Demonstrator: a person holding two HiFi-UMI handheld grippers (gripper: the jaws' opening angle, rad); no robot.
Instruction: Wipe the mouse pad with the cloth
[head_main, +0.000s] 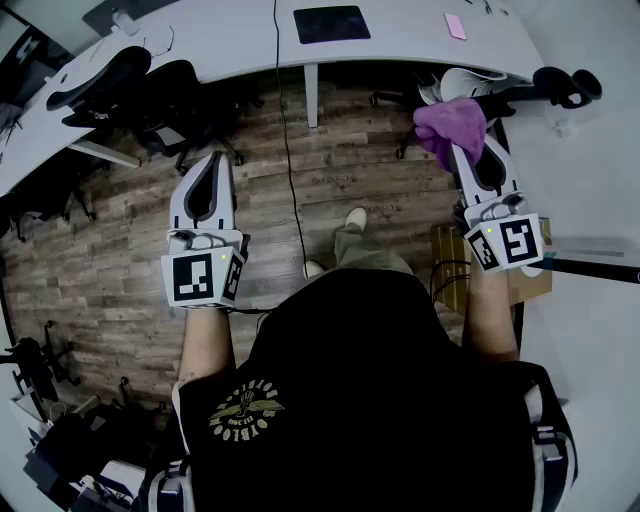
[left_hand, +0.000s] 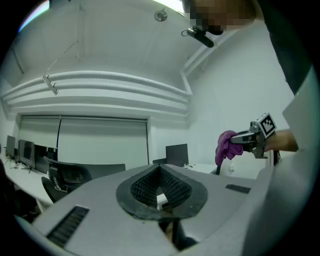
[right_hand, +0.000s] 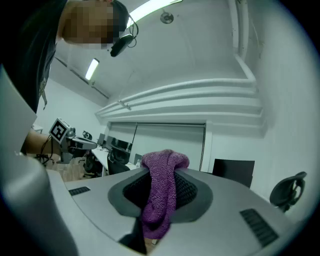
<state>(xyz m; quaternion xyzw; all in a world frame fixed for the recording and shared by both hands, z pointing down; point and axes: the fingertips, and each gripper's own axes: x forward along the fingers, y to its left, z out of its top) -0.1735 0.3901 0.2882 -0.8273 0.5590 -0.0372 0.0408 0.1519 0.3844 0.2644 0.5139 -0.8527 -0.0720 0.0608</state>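
Purple cloth (head_main: 452, 125) is pinched in the right gripper (head_main: 472, 152) at upper right, well apart from the dark mouse pad (head_main: 332, 23) on the bench (head_main: 240, 38) at top centre, probably staged for carrying over, while the left gripper (head_main: 213, 165) is pressed together with nothing in it.

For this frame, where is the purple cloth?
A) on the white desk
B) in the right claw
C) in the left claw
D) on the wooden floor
B: the right gripper view shows the purple cloth clamped in the right claw, while the left claw is shut on nothing.
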